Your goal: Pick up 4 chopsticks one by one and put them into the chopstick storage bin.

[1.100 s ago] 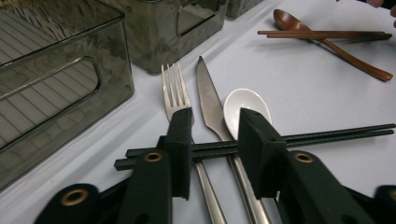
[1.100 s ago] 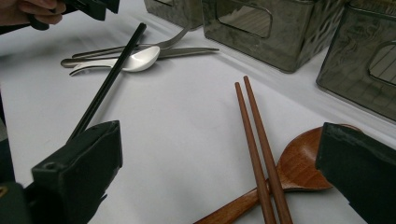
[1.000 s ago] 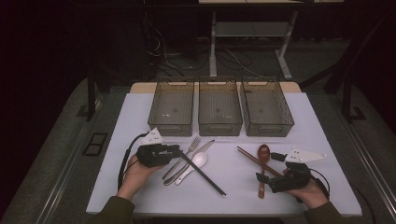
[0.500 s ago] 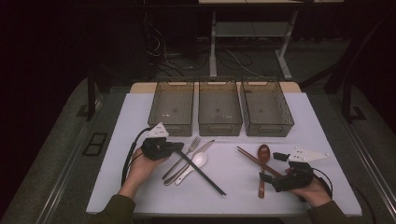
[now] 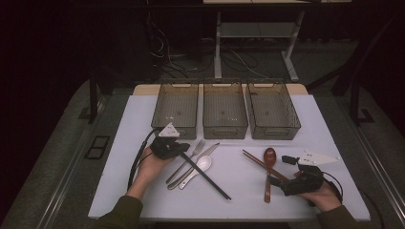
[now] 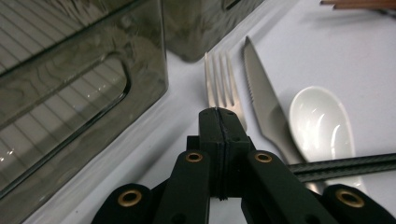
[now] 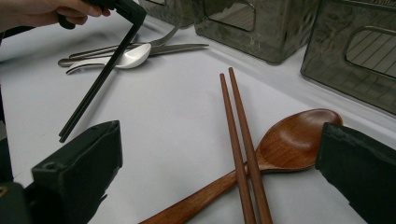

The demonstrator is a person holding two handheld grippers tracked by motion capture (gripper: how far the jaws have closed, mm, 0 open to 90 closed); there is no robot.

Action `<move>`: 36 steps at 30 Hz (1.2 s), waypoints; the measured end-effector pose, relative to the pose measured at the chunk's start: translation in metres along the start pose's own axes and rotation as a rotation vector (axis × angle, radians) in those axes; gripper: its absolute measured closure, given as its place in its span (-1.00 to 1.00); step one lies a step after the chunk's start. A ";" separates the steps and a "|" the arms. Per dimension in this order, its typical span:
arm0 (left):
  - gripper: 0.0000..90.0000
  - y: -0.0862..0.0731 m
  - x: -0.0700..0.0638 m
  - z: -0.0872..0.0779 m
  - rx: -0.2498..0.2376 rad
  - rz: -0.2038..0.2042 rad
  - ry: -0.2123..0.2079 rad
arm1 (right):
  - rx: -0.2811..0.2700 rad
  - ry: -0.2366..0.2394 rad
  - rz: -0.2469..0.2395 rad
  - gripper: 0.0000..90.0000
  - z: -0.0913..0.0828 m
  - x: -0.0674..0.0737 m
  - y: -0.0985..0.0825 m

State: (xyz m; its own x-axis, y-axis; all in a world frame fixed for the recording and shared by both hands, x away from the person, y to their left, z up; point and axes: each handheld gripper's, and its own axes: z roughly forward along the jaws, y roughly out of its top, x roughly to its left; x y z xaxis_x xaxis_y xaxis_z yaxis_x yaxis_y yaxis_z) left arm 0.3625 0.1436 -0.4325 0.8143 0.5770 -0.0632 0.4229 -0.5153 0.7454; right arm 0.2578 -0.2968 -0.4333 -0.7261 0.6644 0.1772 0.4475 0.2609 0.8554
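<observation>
The left gripper (image 5: 184,151), jaws pinched on the top ends of the black chopsticks (image 5: 205,174), has their tips low over the white table (image 5: 119,138). The pair could twist loose (thin grip). The right gripper (image 5: 274,181) waits spread near the wooden spoon (image 5: 269,171).

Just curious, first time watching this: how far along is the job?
Barely begun. Done: nothing, all three bins sit empty. In hand: the left gripper is shut on the black chopsticks. Left: fork, knife, white spoon, wooden spoon, brown chopsticks lie on the table; right gripper open.
</observation>
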 end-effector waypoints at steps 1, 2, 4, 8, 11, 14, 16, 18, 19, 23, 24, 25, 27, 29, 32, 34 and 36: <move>0.97 -0.001 0.001 0.001 0.009 0.004 0.004 | 0.000 0.000 -0.001 -0.99 0.000 0.000 0.000; 0.97 -0.001 0.001 0.002 0.015 0.007 0.010 | 0.000 0.000 -0.001 -0.99 0.000 0.000 0.000; 0.97 -0.001 0.001 0.002 0.031 0.002 0.025 | -0.002 -0.001 0.000 -0.99 0.000 0.000 0.000; 0.97 -0.002 0.001 0.003 0.035 0.006 0.024 | 0.000 -0.002 -0.001 -0.99 0.000 0.000 0.000; 0.97 -0.002 0.000 0.005 0.049 0.011 0.034 | 0.002 -0.003 -0.001 -0.99 0.000 0.000 0.000; 0.97 -0.002 0.000 0.005 0.051 0.011 0.034 | 0.002 -0.004 -0.003 -0.99 0.000 0.000 0.000; 0.97 -0.003 0.001 0.004 0.054 0.011 0.039 | 0.003 -0.005 -0.002 -0.99 0.000 0.000 0.000; 0.97 -0.003 0.001 0.004 0.058 0.010 0.041 | 0.002 -0.006 0.000 -0.99 -0.001 0.000 0.000; 0.97 -0.003 0.001 0.004 0.060 0.011 0.042 | 0.001 -0.006 0.000 -0.99 -0.001 0.000 0.000; 0.97 -0.005 0.002 0.003 0.064 0.008 0.048 | 0.002 -0.009 0.001 -0.99 -0.001 0.000 0.000; 0.97 -0.005 0.002 0.003 0.066 0.010 0.048 | 0.002 -0.008 0.001 -0.99 -0.001 0.000 0.000; 0.97 -0.005 0.003 0.002 0.068 0.006 0.049 | 0.002 -0.008 0.001 -0.99 -0.001 0.000 0.000; 0.97 -0.006 0.003 0.001 0.069 0.004 0.052 | 0.003 -0.008 0.001 -0.99 -0.001 0.000 0.000; 0.97 -0.007 0.004 0.000 0.070 0.000 0.055 | 0.003 -0.009 0.000 -0.99 -0.001 0.000 0.000; 0.97 -0.009 0.005 -0.002 0.071 -0.005 0.056 | 0.003 -0.010 0.000 -0.99 -0.001 0.000 0.000; 0.97 -0.009 0.006 -0.004 0.072 -0.006 0.058 | 0.003 -0.010 0.000 -0.99 -0.001 0.000 0.000; 0.97 -0.010 0.006 -0.005 0.075 -0.005 0.059 | 0.003 -0.010 0.000 -0.99 -0.001 0.001 0.000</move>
State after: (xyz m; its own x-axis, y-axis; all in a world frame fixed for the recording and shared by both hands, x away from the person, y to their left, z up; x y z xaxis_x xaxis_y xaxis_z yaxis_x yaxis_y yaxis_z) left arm 0.3608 0.1552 -0.4371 0.7882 0.6148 -0.0258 0.4573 -0.5572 0.6931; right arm 0.2566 -0.2974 -0.4330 -0.7207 0.6714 0.1727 0.4494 0.2627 0.8538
